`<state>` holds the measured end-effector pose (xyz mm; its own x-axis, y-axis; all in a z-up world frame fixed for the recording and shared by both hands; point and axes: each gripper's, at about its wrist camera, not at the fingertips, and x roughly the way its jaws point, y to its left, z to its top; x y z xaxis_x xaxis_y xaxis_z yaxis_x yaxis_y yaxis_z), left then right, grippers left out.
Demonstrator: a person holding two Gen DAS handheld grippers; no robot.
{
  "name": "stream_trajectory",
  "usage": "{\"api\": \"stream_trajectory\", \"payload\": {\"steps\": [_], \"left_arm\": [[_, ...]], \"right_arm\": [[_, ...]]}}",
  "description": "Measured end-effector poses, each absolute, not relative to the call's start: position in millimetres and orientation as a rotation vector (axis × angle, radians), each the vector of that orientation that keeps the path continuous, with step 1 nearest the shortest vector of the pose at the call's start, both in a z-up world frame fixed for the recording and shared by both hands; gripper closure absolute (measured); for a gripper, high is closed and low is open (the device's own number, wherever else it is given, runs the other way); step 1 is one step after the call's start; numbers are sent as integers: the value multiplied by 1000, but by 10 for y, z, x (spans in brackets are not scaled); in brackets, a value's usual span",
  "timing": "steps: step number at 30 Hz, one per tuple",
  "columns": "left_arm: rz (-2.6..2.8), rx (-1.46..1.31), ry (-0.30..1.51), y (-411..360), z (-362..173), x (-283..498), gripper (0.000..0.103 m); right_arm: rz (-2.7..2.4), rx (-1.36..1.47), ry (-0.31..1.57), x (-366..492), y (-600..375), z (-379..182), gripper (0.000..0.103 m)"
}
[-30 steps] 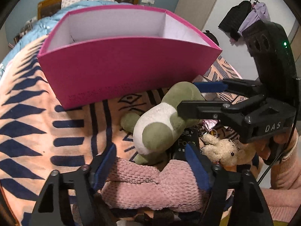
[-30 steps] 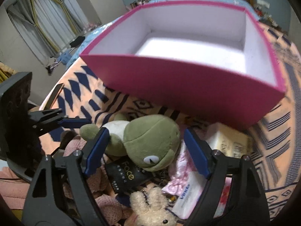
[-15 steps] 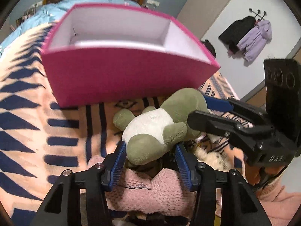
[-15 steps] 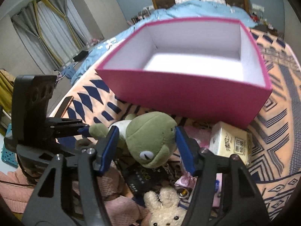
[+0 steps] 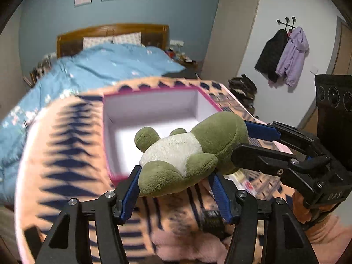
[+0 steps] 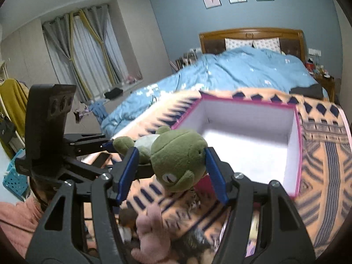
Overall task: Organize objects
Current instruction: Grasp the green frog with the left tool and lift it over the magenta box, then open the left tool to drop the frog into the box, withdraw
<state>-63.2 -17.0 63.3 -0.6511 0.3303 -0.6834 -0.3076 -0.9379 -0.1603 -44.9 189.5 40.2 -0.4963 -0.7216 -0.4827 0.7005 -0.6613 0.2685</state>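
Note:
A green and white plush frog (image 5: pixel 187 151) hangs in the air, held by both grippers. My left gripper (image 5: pixel 176 189) is shut on its legs and lower body. My right gripper (image 6: pixel 171 165) is shut on its head (image 6: pixel 178 156). The frog is lifted above the near edge of an open pink box (image 5: pixel 151 114) with a white inside, which also shows in the right wrist view (image 6: pixel 248 132). The box stands on an orange and navy patterned blanket (image 5: pixel 66 165).
Below the frog lie a pink knitted item (image 6: pixel 151 231) and other small items, blurred. A blue duvet (image 5: pixel 99 66) covers the bed behind the box. Coats (image 5: pixel 283 57) hang on the right wall. Curtains (image 6: pixel 88 57) are at the left.
Both grippers closed on the frog and lifted it off the blanket, up toward the box's near edge. The views now look down on the box from higher.

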Motion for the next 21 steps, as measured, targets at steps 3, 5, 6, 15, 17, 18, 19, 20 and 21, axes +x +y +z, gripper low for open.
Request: {"api": "stream_trajectory", "payload": {"steps": [3,5,6,15,17,18,19,20,21], "left_arm": [[2600,-1055,17,-170,731,-749,42],[2605,-1068,43,-153,753,-884,42],[2600,-1082,40,-165,746,-961,42],[2524,-1264,58,-154,313,-1484,42],[2504,-1307,50,-136,178,-1569,42],[2499,-1318,57,-130,125,-1597,42],[2491,-1332,61,-121,79,-1623,42],[2483,-1349,62,-116,32,-1653,42],[2475,-1360,64,-115,-5,-1679,42]], "right_arm": [[-2183,707,-62,-596,1862,480,38],[-2178,716,-82,-732,1837,475,38],[-2181,725,-88,-784,1827,462,38],[-2167,908,-125,-1330,1752,8,38],[-2158,952,-145,-1427,1756,-119,38],[-2154,968,-153,-1453,1759,-161,38],[-2150,989,-159,-1499,1762,-220,38],[-2145,1006,-162,-1536,1759,-267,38],[-2143,1020,-164,-1579,1757,-309,38]]}}
